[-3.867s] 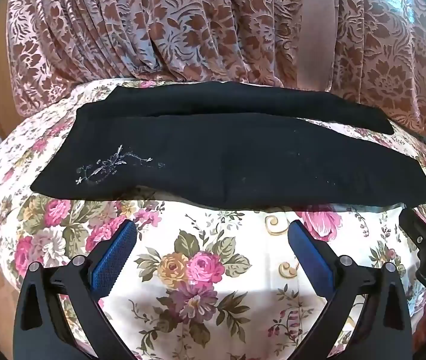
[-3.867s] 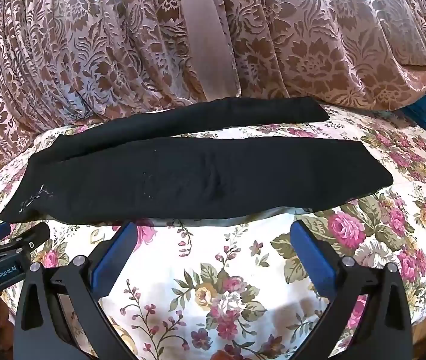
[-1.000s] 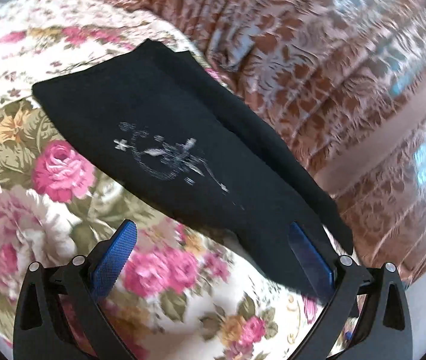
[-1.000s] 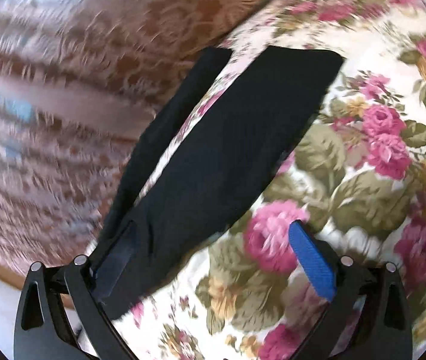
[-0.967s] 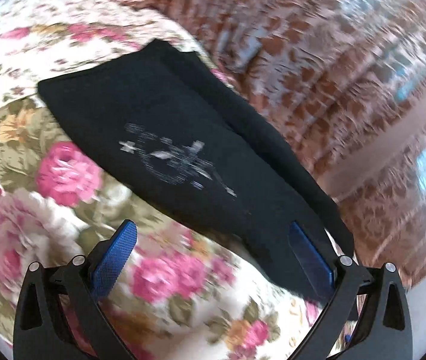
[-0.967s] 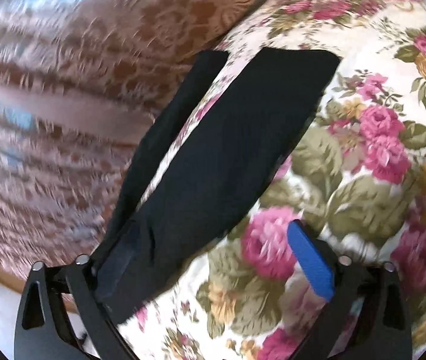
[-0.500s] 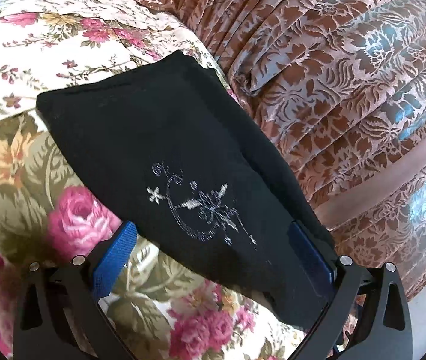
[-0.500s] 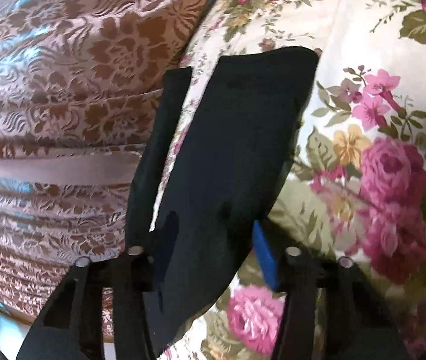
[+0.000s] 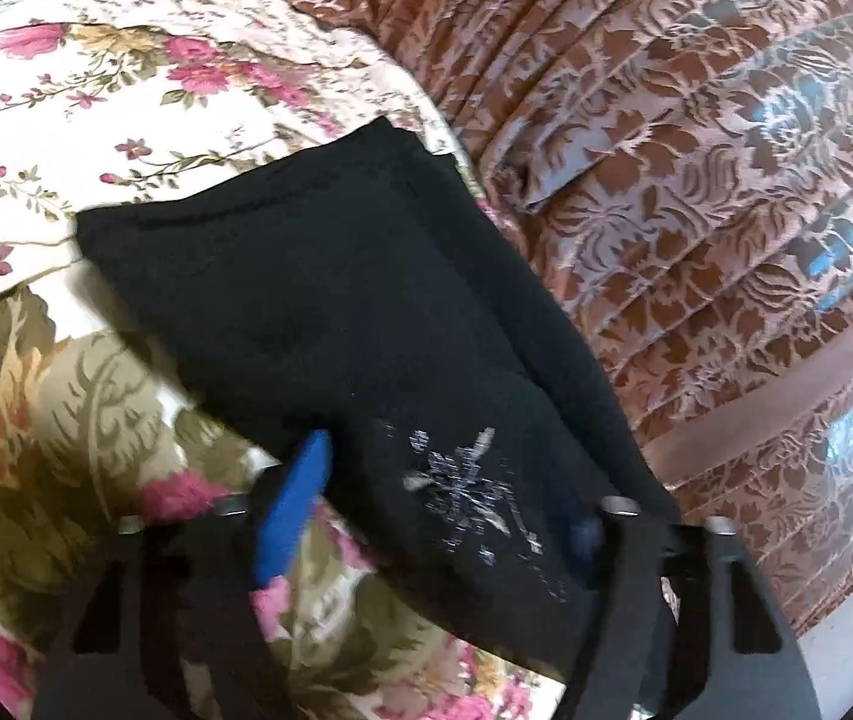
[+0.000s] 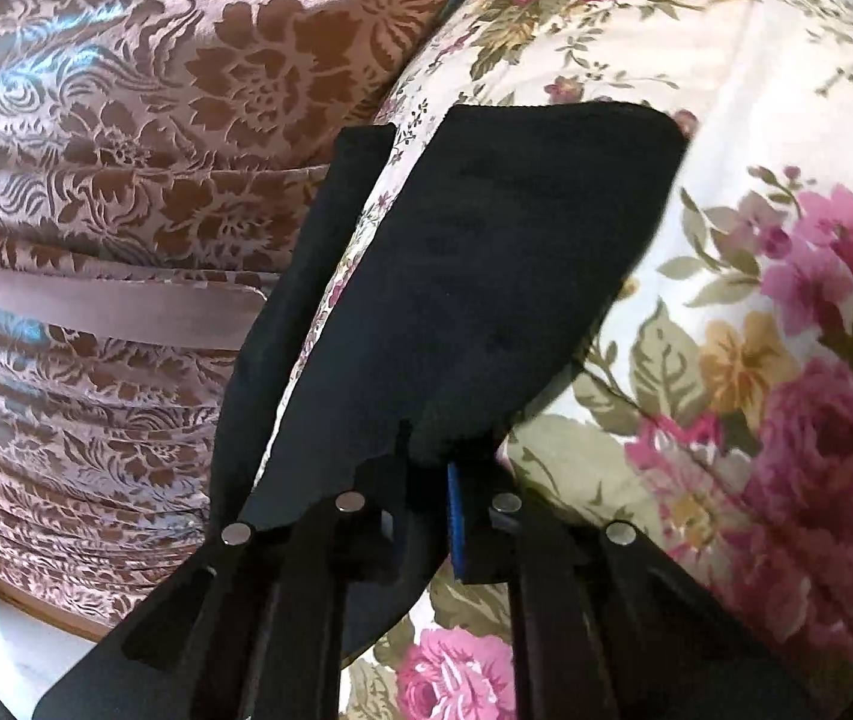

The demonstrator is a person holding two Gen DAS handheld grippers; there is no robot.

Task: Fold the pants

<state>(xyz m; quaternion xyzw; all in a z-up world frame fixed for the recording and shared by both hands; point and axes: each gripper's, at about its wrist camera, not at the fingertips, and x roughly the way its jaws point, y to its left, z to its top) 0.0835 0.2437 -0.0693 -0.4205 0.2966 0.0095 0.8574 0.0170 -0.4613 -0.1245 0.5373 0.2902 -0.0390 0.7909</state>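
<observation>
Nothing legible — pants (image 9: 366, 324) motif (blurred) unreadable.

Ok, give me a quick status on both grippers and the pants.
Right gripper shut on pants. Left gripper just been closing, pants between its jaws, grip unconfirmed. Pants flat on floral bedspread. Nothing in the way.

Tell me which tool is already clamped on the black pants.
The right tool: its jaws are pinched shut on the black pants. The left tool only straddles them, jaws still apart.

The right gripper (image 10: 426, 480) is clamped on the near edge of the black fabric pants (image 10: 486, 276), lying on the floral-print cloth surface (image 10: 756, 330)
</observation>
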